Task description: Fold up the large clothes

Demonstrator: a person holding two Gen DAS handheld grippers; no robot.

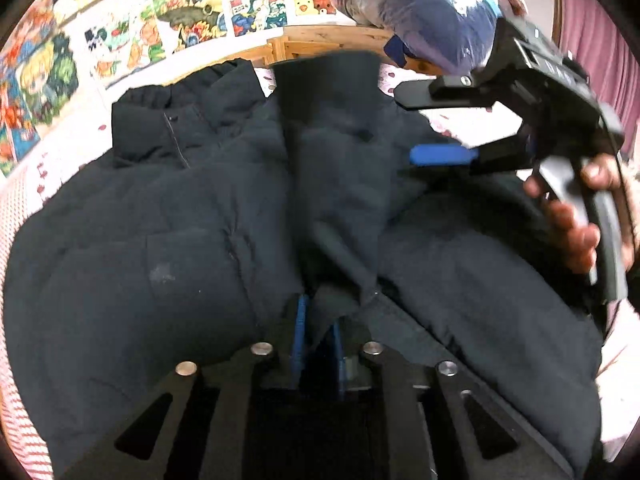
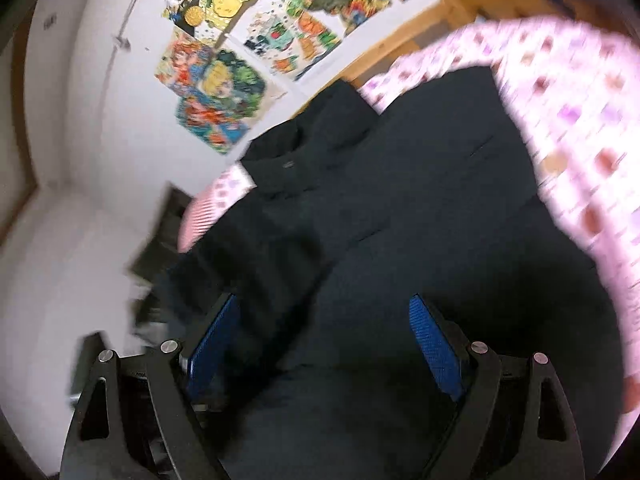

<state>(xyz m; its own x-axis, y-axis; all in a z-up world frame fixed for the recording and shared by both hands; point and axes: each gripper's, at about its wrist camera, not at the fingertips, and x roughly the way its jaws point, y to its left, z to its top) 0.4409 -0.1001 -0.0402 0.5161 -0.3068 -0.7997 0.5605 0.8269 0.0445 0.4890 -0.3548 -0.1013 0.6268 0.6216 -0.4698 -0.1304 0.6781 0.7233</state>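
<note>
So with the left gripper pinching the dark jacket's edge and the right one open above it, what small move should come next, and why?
Probably the right gripper should come down and close on the jacket. Its jaws stand open with no cloth between them, while the left gripper is shut on a fold of fabric, and the jacket lies mostly spread on the pink bedsheet.

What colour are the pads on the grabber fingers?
Blue; the right gripper's pads show it best, in the right wrist view.

light: even indoor | edges: fisheye-warped, vignetted | right view: motion-blurred
</note>
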